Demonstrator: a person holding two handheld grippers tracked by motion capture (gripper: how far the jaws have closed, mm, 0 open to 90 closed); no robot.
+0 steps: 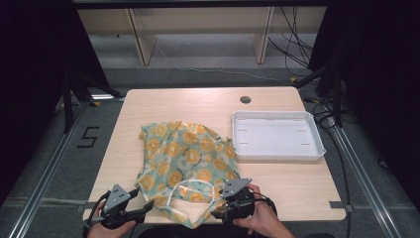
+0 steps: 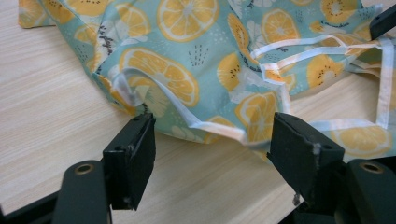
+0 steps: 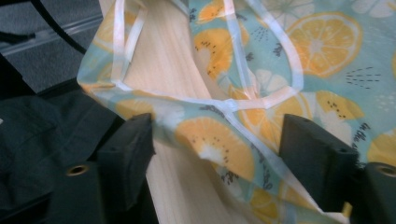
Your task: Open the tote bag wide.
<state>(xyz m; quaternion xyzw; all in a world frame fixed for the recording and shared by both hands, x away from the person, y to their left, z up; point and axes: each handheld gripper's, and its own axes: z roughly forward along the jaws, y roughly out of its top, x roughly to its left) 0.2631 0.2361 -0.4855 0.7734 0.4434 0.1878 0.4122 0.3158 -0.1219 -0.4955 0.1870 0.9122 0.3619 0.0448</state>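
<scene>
A teal cloth garment (image 1: 185, 158) printed with orange slices and trimmed with white straps lies crumpled on the wooden table (image 1: 198, 101), its near edge hanging over the front. My left gripper (image 1: 142, 199) is at the garment's front left corner. In the left gripper view its jaws (image 2: 212, 135) stand open, tips just short of the white-edged hem (image 2: 219, 128). My right gripper (image 1: 218, 206) is at the front right of the garment. It (image 3: 217, 135) is open, and a fold of the cloth (image 3: 219, 140) lies loose between the jaws.
A white rectangular tray (image 1: 277, 115) sits on the table's right half, beside the garment. A round cable hole (image 1: 245, 99) is near the far edge. Metal frame rails run along both sides of the table, with cables on the floor at the right.
</scene>
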